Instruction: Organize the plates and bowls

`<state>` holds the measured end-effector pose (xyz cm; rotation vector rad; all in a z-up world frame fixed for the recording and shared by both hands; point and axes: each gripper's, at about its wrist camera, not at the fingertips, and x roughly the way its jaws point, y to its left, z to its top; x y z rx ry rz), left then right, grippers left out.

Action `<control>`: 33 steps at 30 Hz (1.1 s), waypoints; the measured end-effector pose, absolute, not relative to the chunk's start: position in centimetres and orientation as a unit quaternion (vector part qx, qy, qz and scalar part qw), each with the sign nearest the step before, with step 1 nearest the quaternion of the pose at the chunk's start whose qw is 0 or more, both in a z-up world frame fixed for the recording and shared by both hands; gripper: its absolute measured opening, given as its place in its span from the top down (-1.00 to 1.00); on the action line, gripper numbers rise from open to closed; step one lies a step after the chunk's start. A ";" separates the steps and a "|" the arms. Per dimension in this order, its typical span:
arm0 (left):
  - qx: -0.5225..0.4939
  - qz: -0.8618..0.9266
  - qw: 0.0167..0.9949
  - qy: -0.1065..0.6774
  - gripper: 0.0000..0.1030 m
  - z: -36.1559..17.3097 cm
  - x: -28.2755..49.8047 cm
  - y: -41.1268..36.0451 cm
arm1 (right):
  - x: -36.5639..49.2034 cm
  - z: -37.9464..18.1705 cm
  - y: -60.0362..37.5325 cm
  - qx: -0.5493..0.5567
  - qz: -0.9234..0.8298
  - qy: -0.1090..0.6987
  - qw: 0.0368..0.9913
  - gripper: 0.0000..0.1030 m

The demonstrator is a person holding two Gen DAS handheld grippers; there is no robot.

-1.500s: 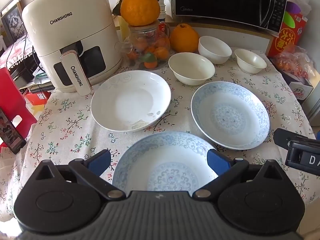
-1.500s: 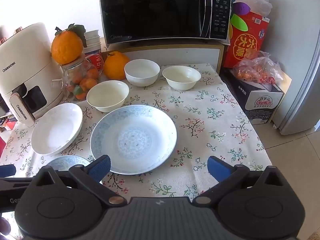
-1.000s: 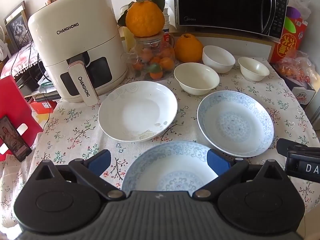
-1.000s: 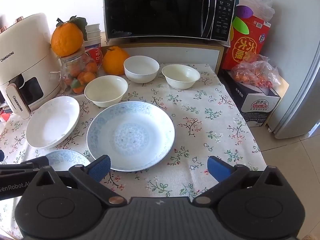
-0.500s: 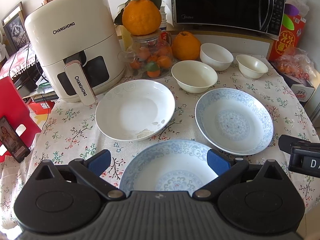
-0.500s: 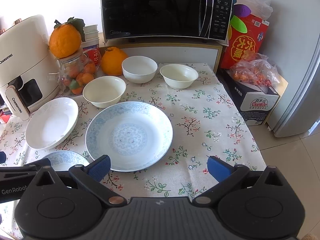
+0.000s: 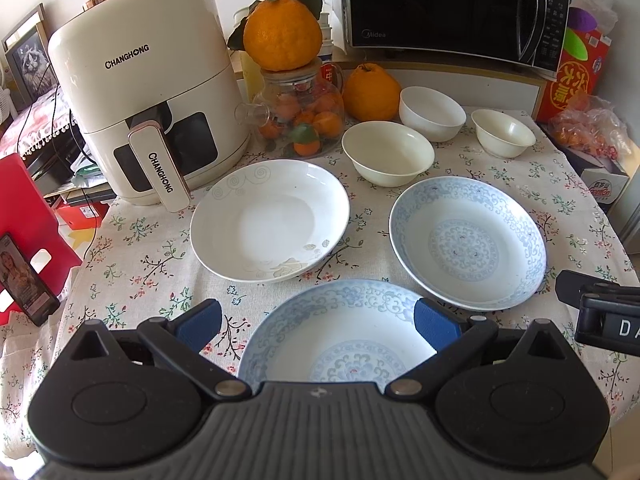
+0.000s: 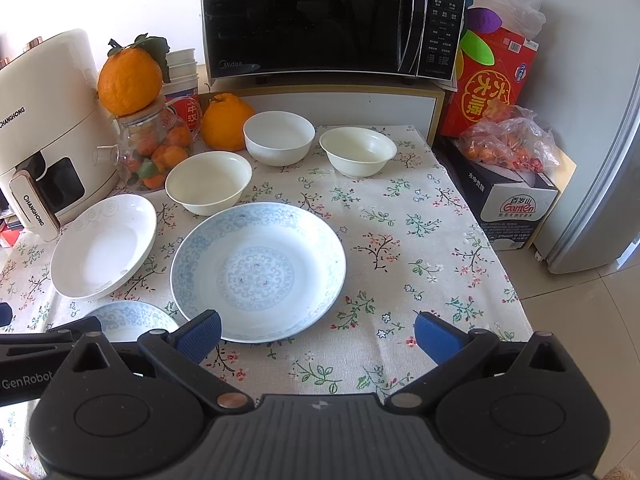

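Note:
On the floral tablecloth lie a white plate (image 7: 270, 220) (image 8: 102, 246), a large blue-patterned plate (image 7: 468, 242) (image 8: 258, 270) and a smaller blue-patterned plate (image 7: 344, 332) (image 8: 128, 320) nearest me. Behind them stand three white bowls: one (image 7: 387, 153) (image 8: 208, 182), one (image 7: 432, 113) (image 8: 279, 138) and one (image 7: 503, 133) (image 8: 357, 151). My left gripper (image 7: 318, 326) is open and empty, its fingers either side of the small blue plate's near rim. My right gripper (image 8: 318, 334) is open and empty, just in front of the large blue plate.
A cream air fryer (image 7: 148, 120) stands at the back left, a glass jar of oranges (image 7: 302, 120) topped by a big orange beside it. A microwave (image 8: 332, 20) sits on a shelf behind. Boxes and a bag of fruit (image 8: 508, 144) are at the right table edge.
Both grippers drifted slightly, with the views shifting a little; the dishes have not moved and both grippers stay open.

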<state>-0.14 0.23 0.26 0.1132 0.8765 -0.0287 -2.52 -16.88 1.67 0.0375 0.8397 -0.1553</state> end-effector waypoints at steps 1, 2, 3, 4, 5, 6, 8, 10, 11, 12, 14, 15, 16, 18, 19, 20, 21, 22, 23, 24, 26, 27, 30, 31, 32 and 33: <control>0.055 -0.014 0.904 0.424 -0.99 0.3 -0.1 0.2 | -2.5 1.7 -16.9 0.018 -0.075 0.407 0.910 -0.93; 0.055 -0.014 0.904 0.424 -0.99 0.3 -0.1 0.2 | -2.5 1.7 -16.9 0.019 -0.075 0.407 0.910 -0.93; 0.055 -0.014 0.904 0.424 -0.99 0.3 -0.1 0.2 | -2.5 1.7 -16.9 0.019 -0.075 0.408 0.910 -0.93; 0.056 -0.015 0.903 0.425 -0.99 0.3 -0.1 0.2 | -2.5 1.6 -16.9 0.020 -0.075 0.408 0.910 -0.93; 0.056 -0.015 0.903 0.425 -0.99 0.2 -0.1 0.1 | -2.5 1.6 -16.9 0.020 -0.075 0.408 0.910 -0.93; 0.057 -0.016 0.903 0.425 -0.99 0.2 -0.1 0.0 | -2.5 1.6 -16.9 0.020 -0.075 0.408 0.910 -0.93; 0.056 -0.015 0.903 0.425 -0.99 0.2 -0.2 0.0 | -2.5 1.6 -16.9 0.020 -0.075 0.408 0.910 -0.93; 0.056 -0.015 0.903 0.425 -0.99 0.2 -0.1 0.0 | -2.5 1.6 -16.9 0.020 -0.075 0.408 0.910 -0.93; 0.057 -0.015 0.903 0.425 -0.99 0.2 -0.1 0.0 | -2.5 1.6 -16.9 0.020 -0.075 0.408 0.910 -0.93; 0.057 -0.015 0.903 0.425 -0.99 0.2 -0.1 0.0 | -2.5 1.6 -16.9 0.020 -0.075 0.408 0.909 -0.93; 0.057 -0.016 0.903 0.425 -0.99 0.2 -0.1 0.0 | -2.5 1.6 -16.9 0.020 -0.075 0.408 0.910 -0.93; 0.057 -0.016 0.903 0.425 -0.99 0.2 -0.1 0.0 | -2.5 1.6 -16.9 0.020 -0.075 0.409 0.909 -0.93; 0.057 -0.016 0.903 0.425 -0.99 0.2 -0.1 0.0 | -2.5 1.6 -16.9 0.020 -0.075 0.409 0.909 -0.93; 0.056 -0.016 0.903 0.425 -0.99 0.2 -0.1 0.0 | -2.5 1.6 -16.9 0.020 -0.075 0.408 0.910 -0.93; 0.057 -0.016 0.903 0.425 -0.99 0.2 -0.1 0.0 | -2.5 1.6 -16.9 0.020 -0.075 0.408 0.910 -0.93; 0.057 -0.016 0.903 0.425 -0.99 0.3 -0.1 0.0 | -2.5 1.6 -16.9 0.020 -0.075 0.408 0.909 -0.93; 0.057 -0.016 0.903 0.425 -0.99 0.3 -0.1 0.0 | -2.5 1.6 -16.9 0.020 -0.075 0.408 0.909 -0.93; 0.057 -0.016 0.903 0.425 -0.99 0.2 -0.1 0.0 | -2.5 1.6 -16.9 0.020 -0.075 0.408 0.909 -0.93; 0.057 -0.016 0.903 0.425 -0.99 0.2 -0.1 0.0 | -2.5 1.6 -16.9 0.020 -0.075 0.408 0.909 -0.93; 0.057 -0.015 0.903 0.425 -0.99 0.2 -0.1 0.0 | -2.5 1.6 -16.9 0.020 -0.075 0.408 0.909 -0.93; 0.057 -0.016 0.903 0.425 -0.99 0.3 -0.1 0.1 | -2.5 1.6 -16.9 0.020 -0.075 0.408 0.909 -0.93; 0.057 -0.016 0.903 0.425 -0.99 0.3 -0.1 0.1 | -2.5 1.6 -16.9 0.020 -0.075 0.409 0.909 -0.93; 0.056 -0.016 0.903 0.425 -0.99 0.3 -0.1 0.0 | -2.5 1.6 -16.9 0.020 -0.075 0.409 0.909 -0.93; 0.056 -0.016 0.903 0.425 -0.99 0.3 -0.1 0.0 | -2.5 1.6 -16.9 0.020 -0.075 0.409 0.909 -0.93; 0.056 -0.016 0.903 0.425 -0.99 0.3 -0.1 0.0 | -2.5 1.6 -16.9 0.020 -0.075 0.409 0.909 -0.93; 0.056 -0.016 0.903 0.425 -0.99 0.3 -0.1 0.0 | -2.5 1.6 -16.9 0.019 -0.075 0.409 0.909 -0.93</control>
